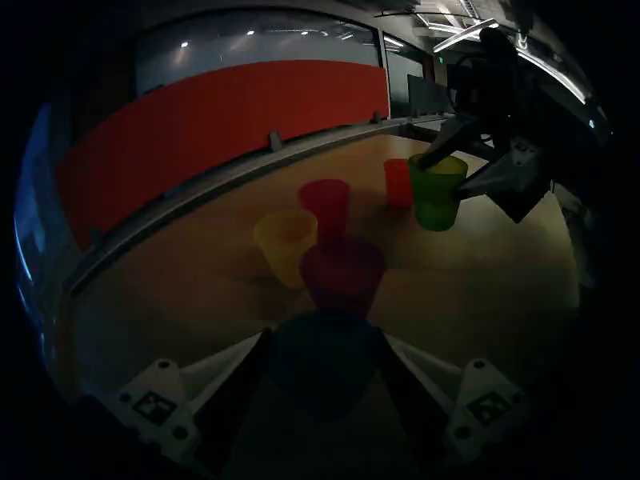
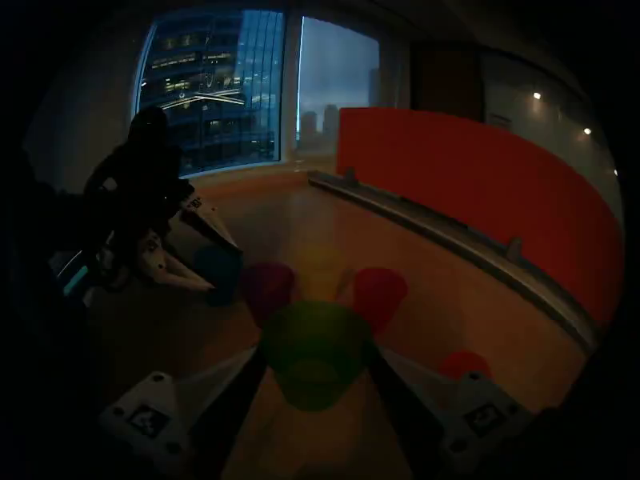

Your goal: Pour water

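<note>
Now | left gripper (image 1: pixel 324 338) clamps blue cup (image 1: pixel 324 370) between fingers | right gripper (image 2: pixel 316 352) clamps green cup (image 2: pixel 314 370) likewise

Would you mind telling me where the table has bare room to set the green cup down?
Bare table lies between the purple cup and the green cup, and between the yellow cup and the rail. The middle is crowded: yellow, purple and two red cups stand close.

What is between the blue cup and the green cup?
A purple cup stands between the blue cup and the green cup. The right gripper view shows this most clearly.
</note>
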Action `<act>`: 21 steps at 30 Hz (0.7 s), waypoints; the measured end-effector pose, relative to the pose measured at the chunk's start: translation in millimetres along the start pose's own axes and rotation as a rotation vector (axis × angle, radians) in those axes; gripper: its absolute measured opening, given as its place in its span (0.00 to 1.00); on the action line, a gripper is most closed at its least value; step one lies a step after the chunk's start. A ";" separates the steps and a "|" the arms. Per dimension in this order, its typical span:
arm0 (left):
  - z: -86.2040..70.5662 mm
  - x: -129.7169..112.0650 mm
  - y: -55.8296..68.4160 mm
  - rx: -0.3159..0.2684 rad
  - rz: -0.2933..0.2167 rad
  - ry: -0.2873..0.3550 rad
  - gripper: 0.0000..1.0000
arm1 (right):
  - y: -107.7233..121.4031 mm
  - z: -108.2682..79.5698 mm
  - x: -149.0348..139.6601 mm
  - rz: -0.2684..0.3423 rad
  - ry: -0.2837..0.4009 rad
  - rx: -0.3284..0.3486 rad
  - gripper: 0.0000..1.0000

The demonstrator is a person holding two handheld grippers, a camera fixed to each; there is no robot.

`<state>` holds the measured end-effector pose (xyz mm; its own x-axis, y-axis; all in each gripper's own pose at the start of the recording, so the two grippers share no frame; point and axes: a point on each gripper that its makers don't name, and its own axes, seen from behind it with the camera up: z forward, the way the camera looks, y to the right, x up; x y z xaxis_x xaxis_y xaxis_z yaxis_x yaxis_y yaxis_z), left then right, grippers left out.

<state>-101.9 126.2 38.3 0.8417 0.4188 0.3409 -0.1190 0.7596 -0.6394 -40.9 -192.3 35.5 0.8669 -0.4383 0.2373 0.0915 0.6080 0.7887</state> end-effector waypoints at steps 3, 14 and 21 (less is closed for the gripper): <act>0.1 -1.5 0.4 -0.002 -0.005 0.003 0.91 | -0.1 0.9 -0.9 0.000 -0.002 0.000 1.00; -3.6 -5.7 -1.1 0.000 -0.029 0.016 0.92 | -0.7 2.2 -3.9 -0.001 -0.006 -0.003 1.00; -8.6 -9.9 -2.0 -0.001 -0.043 0.013 0.92 | -1.0 2.5 -6.0 -0.003 -0.010 -0.004 1.00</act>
<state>-105.5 116.2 30.3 0.8528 0.3790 0.3593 -0.0819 0.7766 -0.6247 -47.4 -191.9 34.7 0.8616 -0.4471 0.2403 0.0963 0.6089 0.7874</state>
